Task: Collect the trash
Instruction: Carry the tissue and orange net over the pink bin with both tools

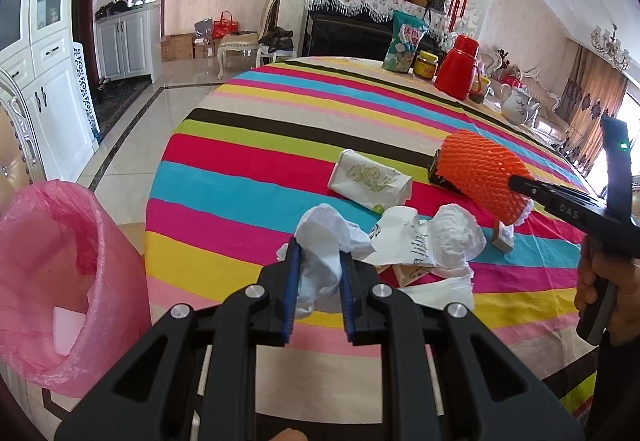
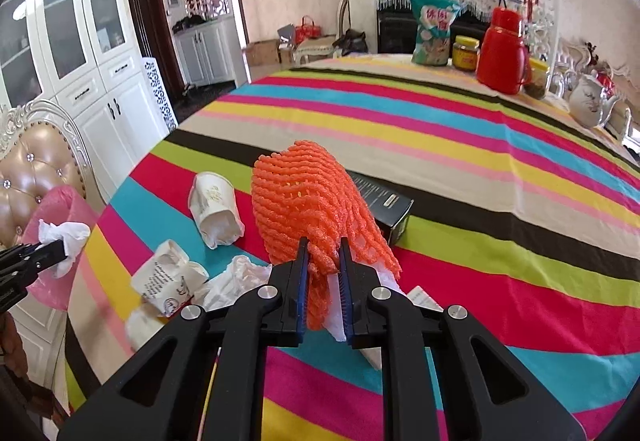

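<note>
A: What is held by the left hand-held gripper (image 1: 318, 273)?

B: A crumpled white tissue (image 1: 326, 241) is clamped between its blue pads, low in the middle of the left wrist view. In the right wrist view the same gripper (image 2: 60, 251) is seen at the left edge, with the tissue (image 2: 66, 237) bunched at its tip in front of the pink bag.

A: And the right hand-held gripper (image 2: 325, 273)?

B: An orange foam net (image 2: 316, 209) is pinched between its narrowed jaws, together with a bit of white paper under the net. From the left wrist view, the net (image 1: 486, 177) is seen at the right of the frame, held at the gripper's tip (image 1: 520, 183).

A: Where is the remaining trash found?

B: On the striped counter (image 1: 260, 169). A squashed paper cup (image 1: 370, 183) is lying on its side in the middle of the frame, a second crushed cup (image 2: 166, 279) is lying lower left in the right wrist view, and crumpled white paper (image 1: 456, 237) is piled just beside it. A black box (image 2: 384, 203) is partly hidden behind the net.

A: And the bin?

B: A bin lined with a pink bag (image 1: 52, 281) is seen at the lower left, beside the counter edge. A red flask (image 1: 458, 67), a jar (image 1: 426, 64) and a snack bag (image 1: 404, 43) are standing at the far side, upper right.
</note>
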`<action>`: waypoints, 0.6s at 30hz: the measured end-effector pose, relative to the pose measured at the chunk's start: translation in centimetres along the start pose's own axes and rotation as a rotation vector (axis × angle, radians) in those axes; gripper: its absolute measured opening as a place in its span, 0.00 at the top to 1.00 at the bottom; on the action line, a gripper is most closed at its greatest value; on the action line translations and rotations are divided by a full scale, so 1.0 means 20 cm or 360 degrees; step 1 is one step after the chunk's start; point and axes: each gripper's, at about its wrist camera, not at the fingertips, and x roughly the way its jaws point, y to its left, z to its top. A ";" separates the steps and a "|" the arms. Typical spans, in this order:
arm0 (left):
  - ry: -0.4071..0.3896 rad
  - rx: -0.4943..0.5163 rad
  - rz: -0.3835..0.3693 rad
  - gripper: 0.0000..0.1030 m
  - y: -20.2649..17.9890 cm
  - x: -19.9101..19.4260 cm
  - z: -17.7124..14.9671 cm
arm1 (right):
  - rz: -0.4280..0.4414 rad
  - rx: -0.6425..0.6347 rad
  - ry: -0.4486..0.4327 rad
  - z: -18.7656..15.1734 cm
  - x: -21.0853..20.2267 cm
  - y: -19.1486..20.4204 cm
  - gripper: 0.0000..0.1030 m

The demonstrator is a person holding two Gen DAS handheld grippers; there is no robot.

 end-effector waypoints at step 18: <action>-0.0183 -0.0037 0.0066 0.83 0.12 -0.30 0.03 | 0.0065 -0.0059 -0.0210 0.07 -0.33 0.22 0.86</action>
